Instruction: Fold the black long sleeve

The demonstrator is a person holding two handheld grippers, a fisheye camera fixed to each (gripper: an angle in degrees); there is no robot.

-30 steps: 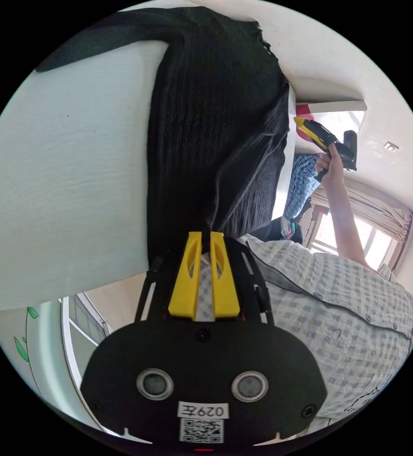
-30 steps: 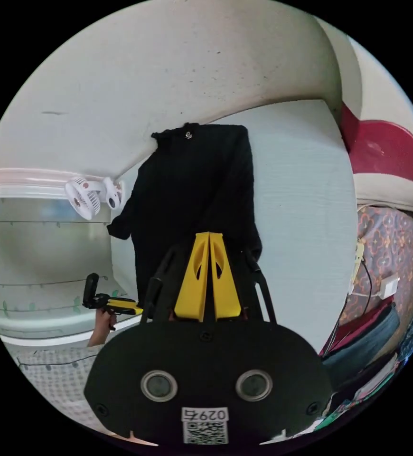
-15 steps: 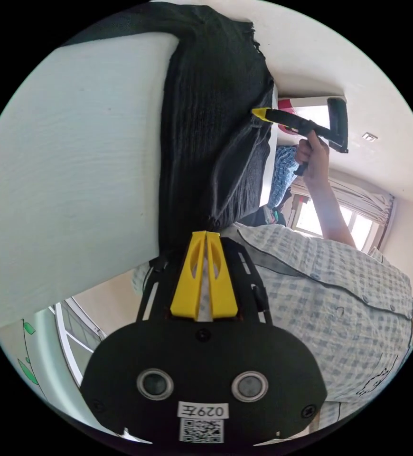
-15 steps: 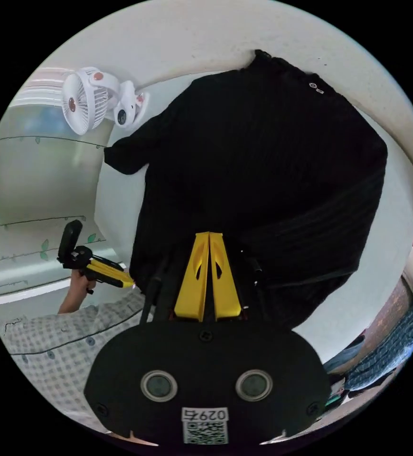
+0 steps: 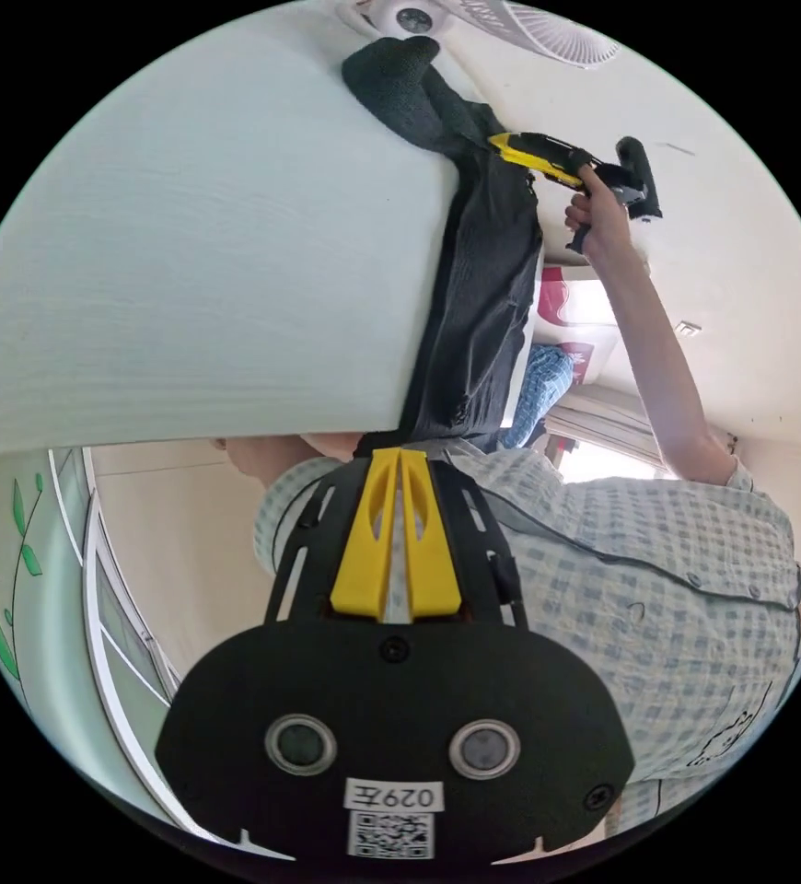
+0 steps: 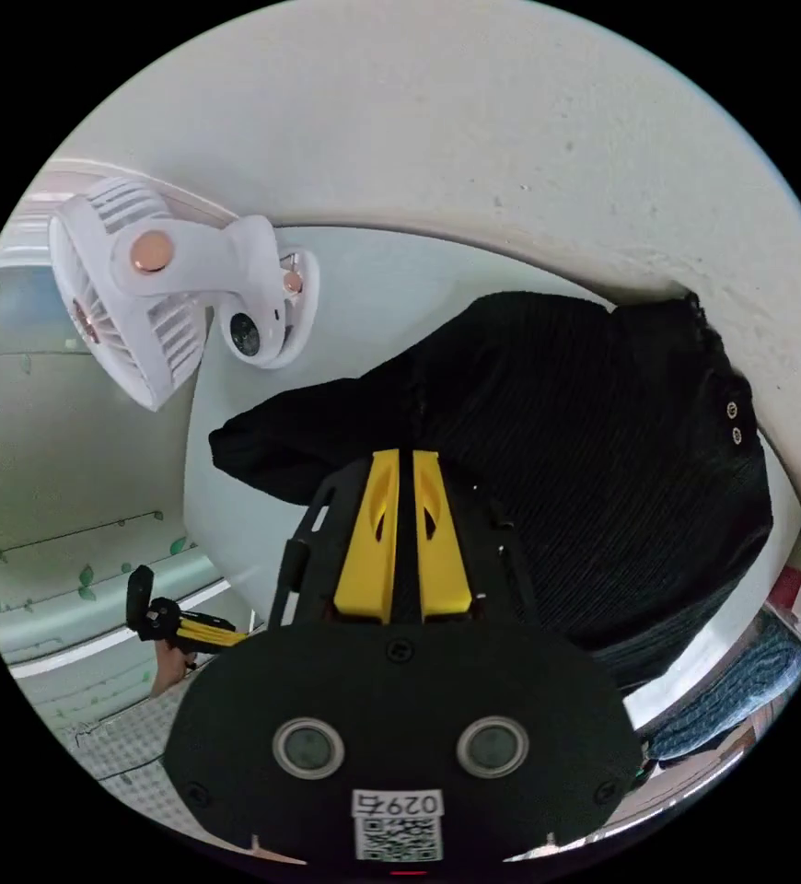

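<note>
Right gripper view has the black long sleeve [image 6: 585,470] lying rumpled on the white table [image 6: 373,295], up against the wall, one sleeve end trailing toward the clip-on fan [image 6: 170,285]. The right claw [image 6: 404,459] is clamped tight on the fabric there. Left claw [image 5: 398,456] is closed too, at the shirt's near edge by the table rim (can't tell if it's actually pinching cloth). The person's checked shirt [image 5: 640,589] sits just behind.

Bright daylight, fisheye-warped edges, perhaps window glare
</note>
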